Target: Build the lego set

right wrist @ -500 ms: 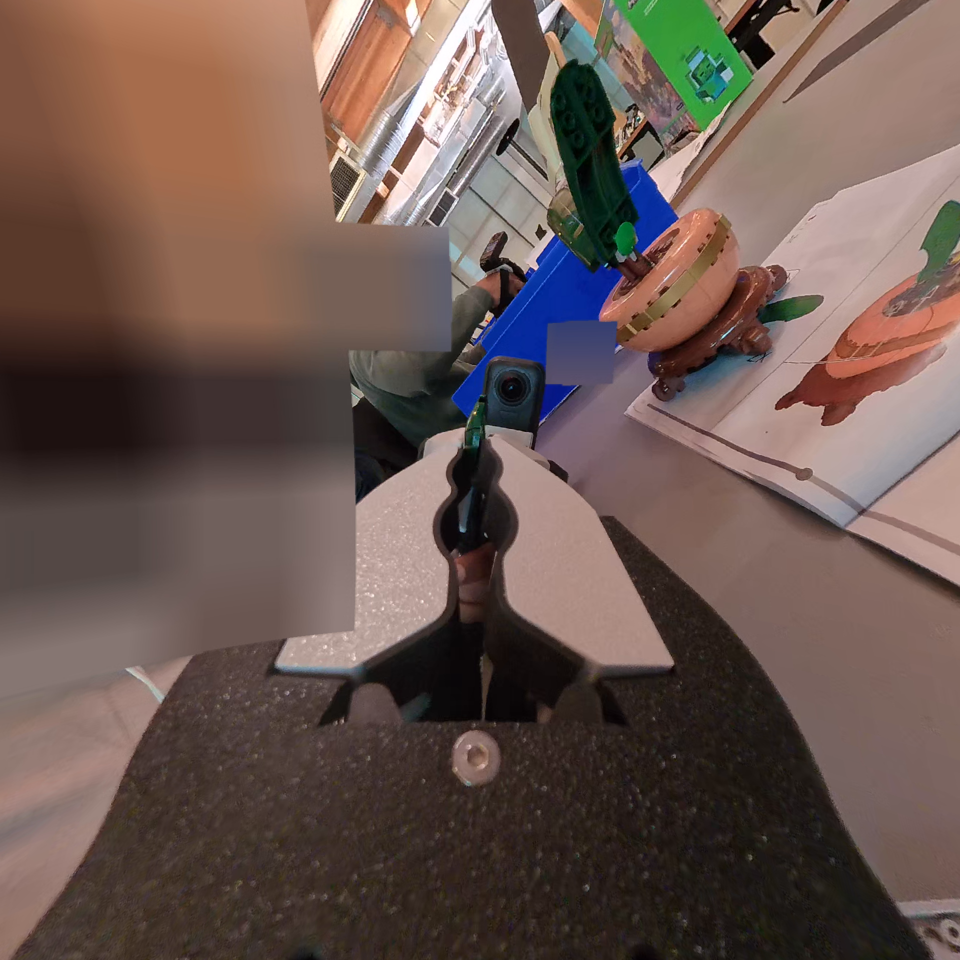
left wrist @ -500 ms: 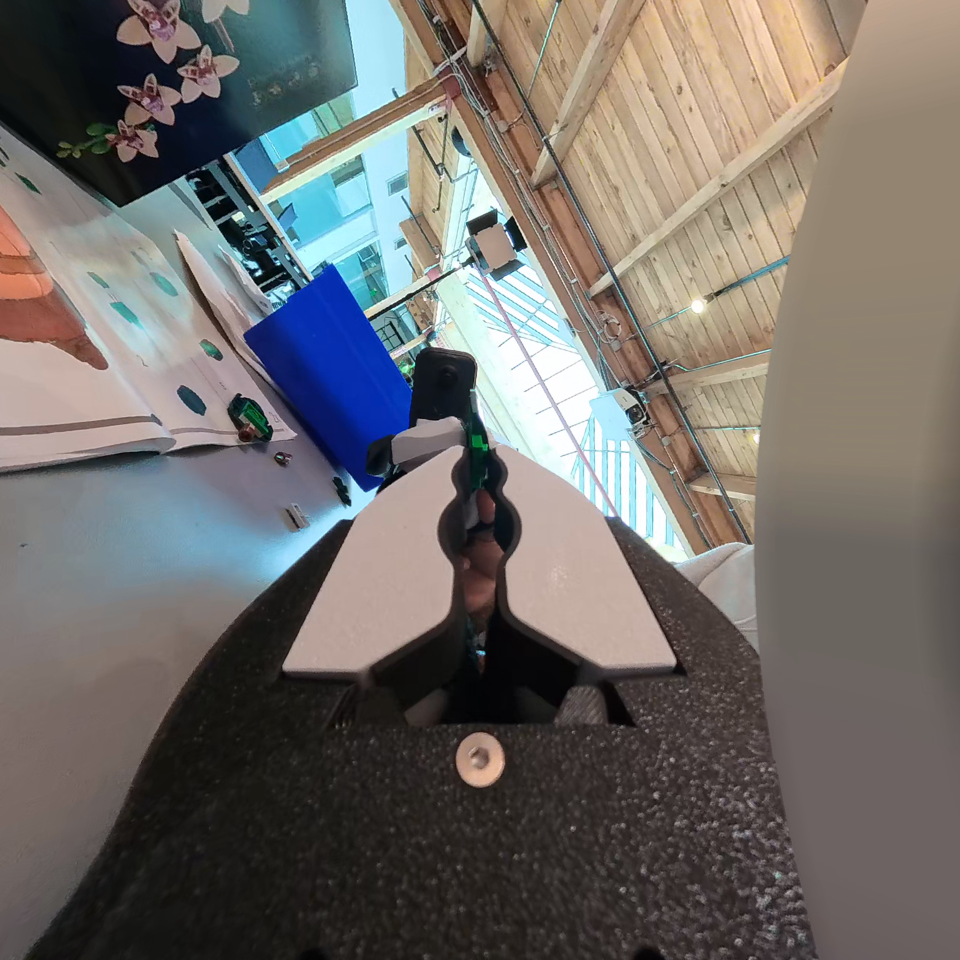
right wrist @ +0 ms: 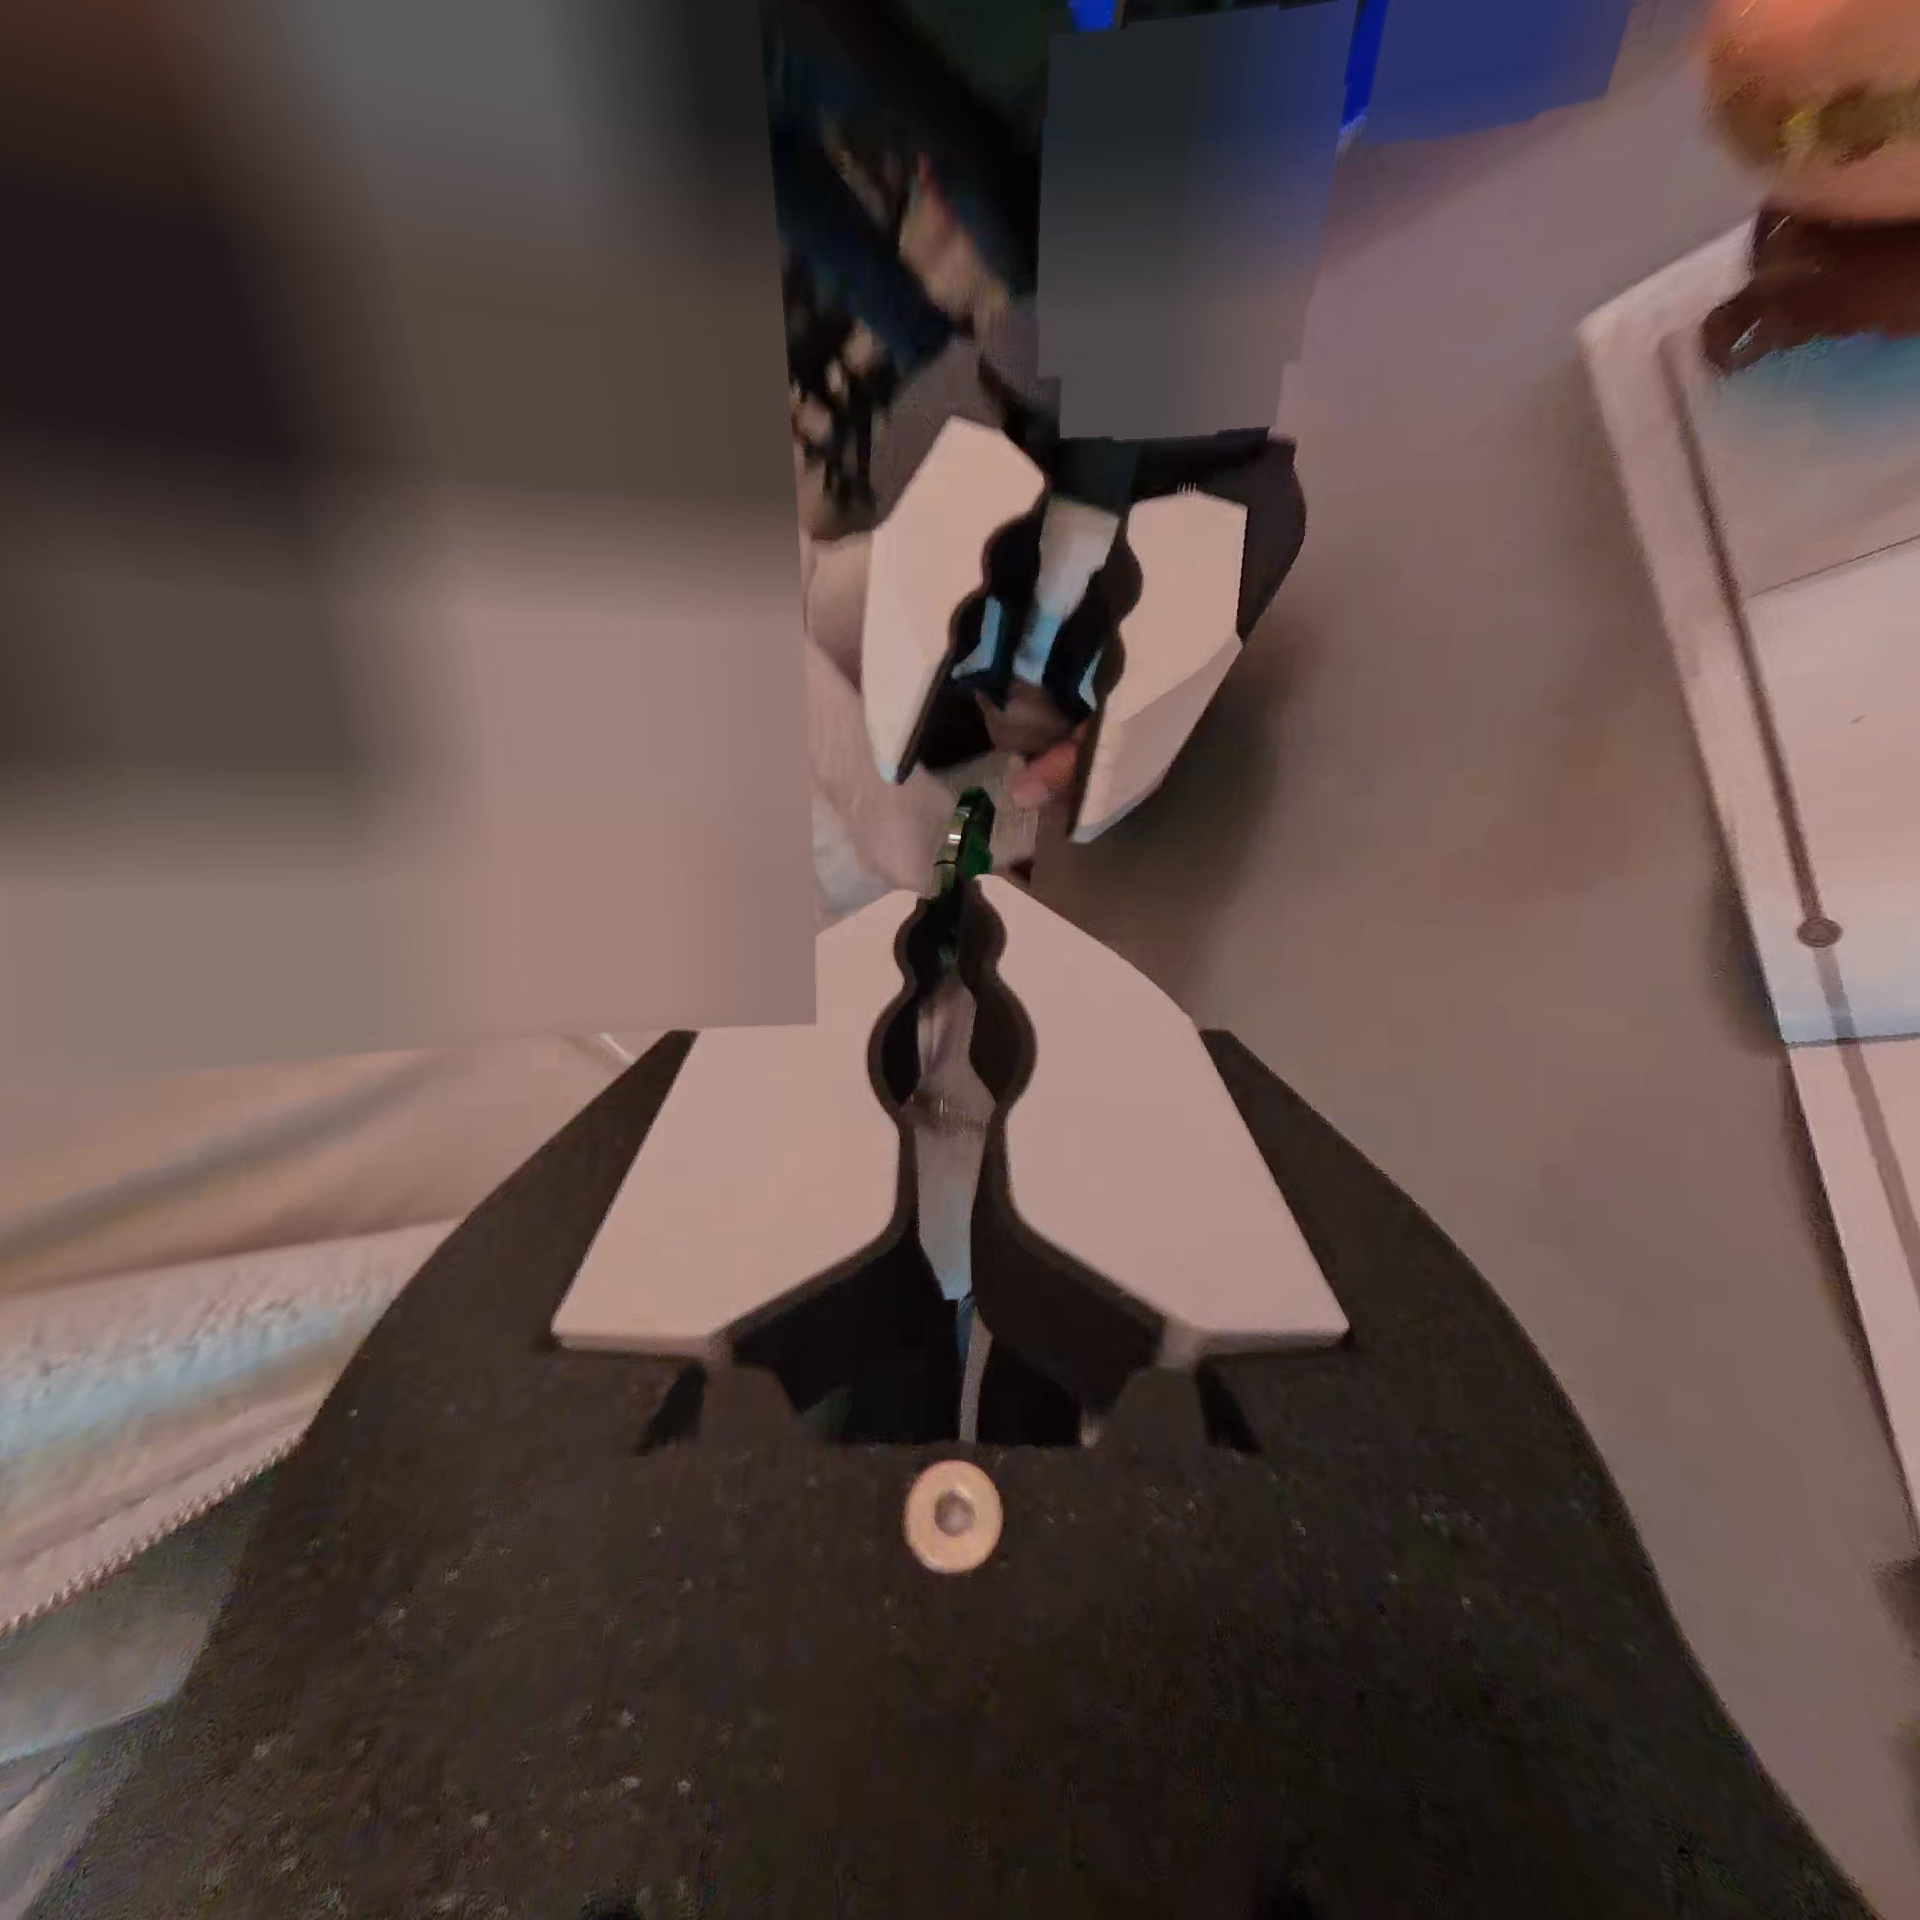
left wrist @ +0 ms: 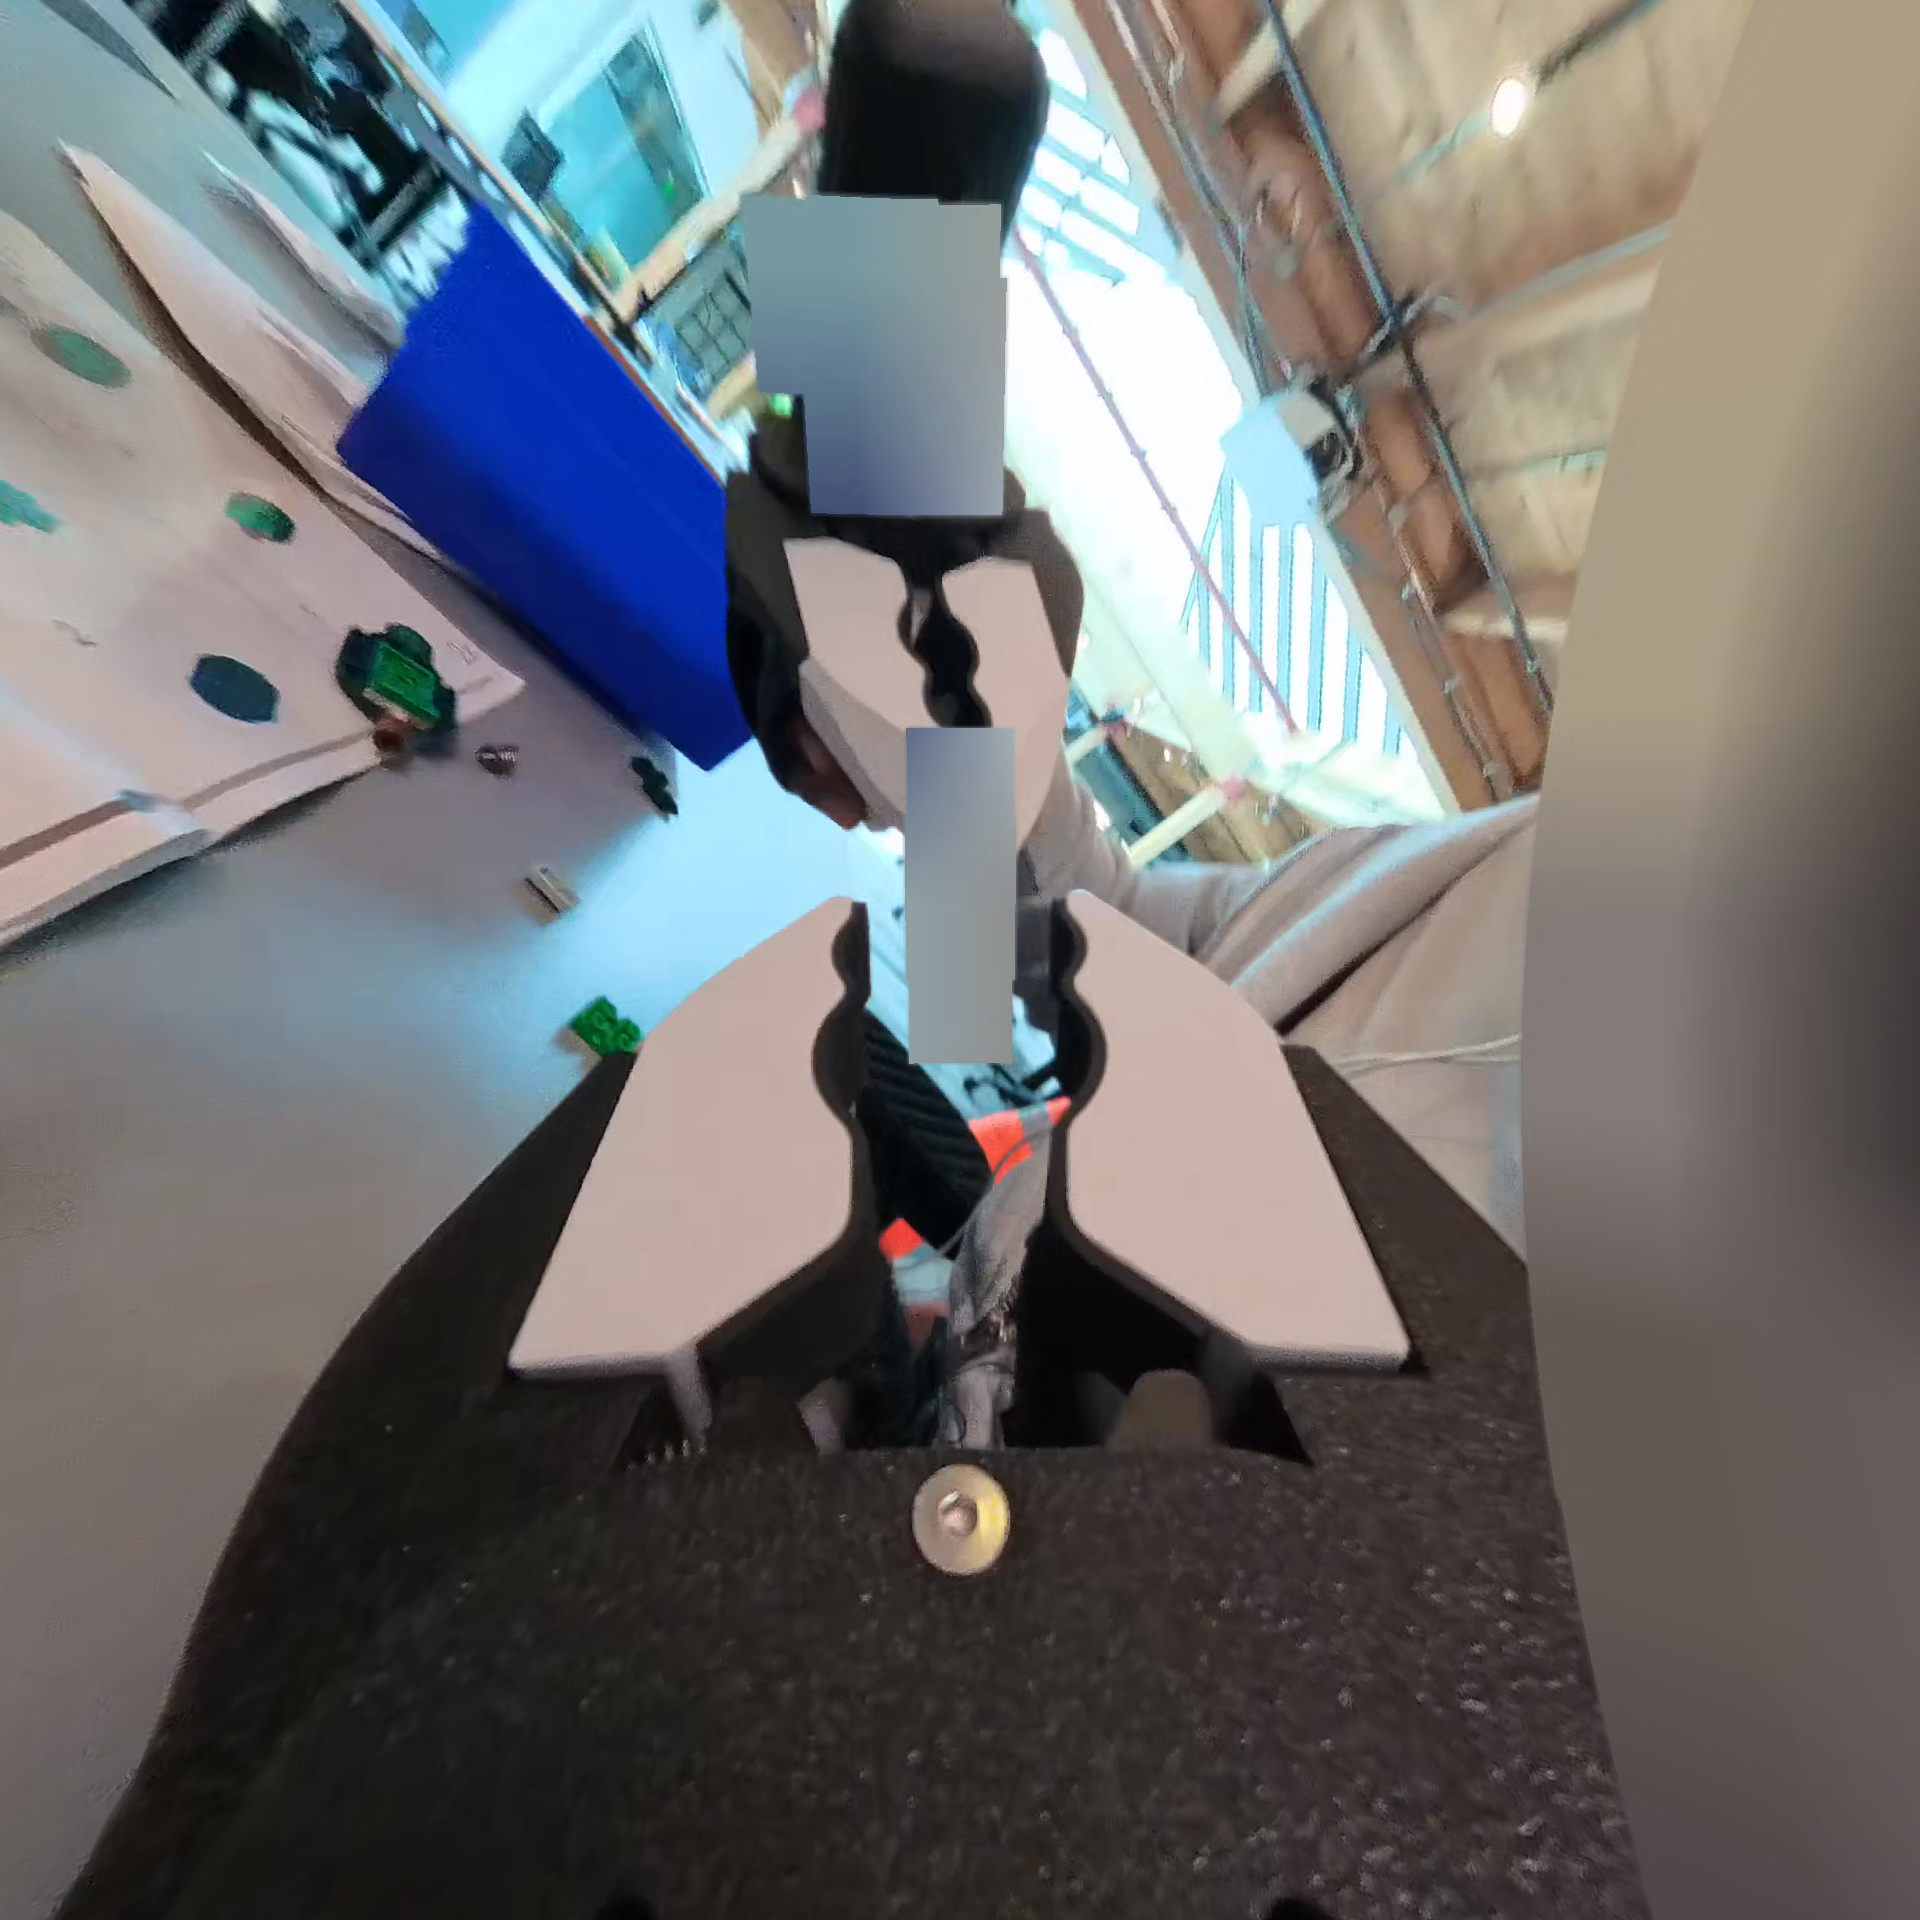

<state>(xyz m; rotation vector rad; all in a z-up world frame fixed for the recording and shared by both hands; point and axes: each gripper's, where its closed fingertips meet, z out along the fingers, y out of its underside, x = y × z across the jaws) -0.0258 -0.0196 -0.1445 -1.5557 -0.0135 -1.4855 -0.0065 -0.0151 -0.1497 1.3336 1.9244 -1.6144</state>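
My right gripper (right wrist: 958, 896) is shut on a thin dark green lego piece (right wrist: 961, 857) that sticks out past its tips. My left gripper (left wrist: 961, 914) is open and empty, its fingers (left wrist: 727, 1101) spread wide. The two grippers face each other, tips a short way apart. The left gripper also shows in the right wrist view (right wrist: 997, 774), open just beyond the green piece. The right gripper also shows in the left wrist view (left wrist: 940, 717); a mosaic patch hides the piece there. The tan and brown lego model (right wrist: 1829, 114) is blurred at the top right.
An open instruction booklet (left wrist: 156, 582) lies on the grey table (left wrist: 260, 1039), with a green lego assembly (left wrist: 395, 675) on its corner. A small green brick (left wrist: 603, 1029) and a few tiny loose pieces (left wrist: 551, 888) lie nearby. A blue box (left wrist: 540, 499) stands behind.
My left gripper has opened and let go of the green piece. The two grippers have drawn apart, and the right one keeps the piece. Both views have swung and blurred.
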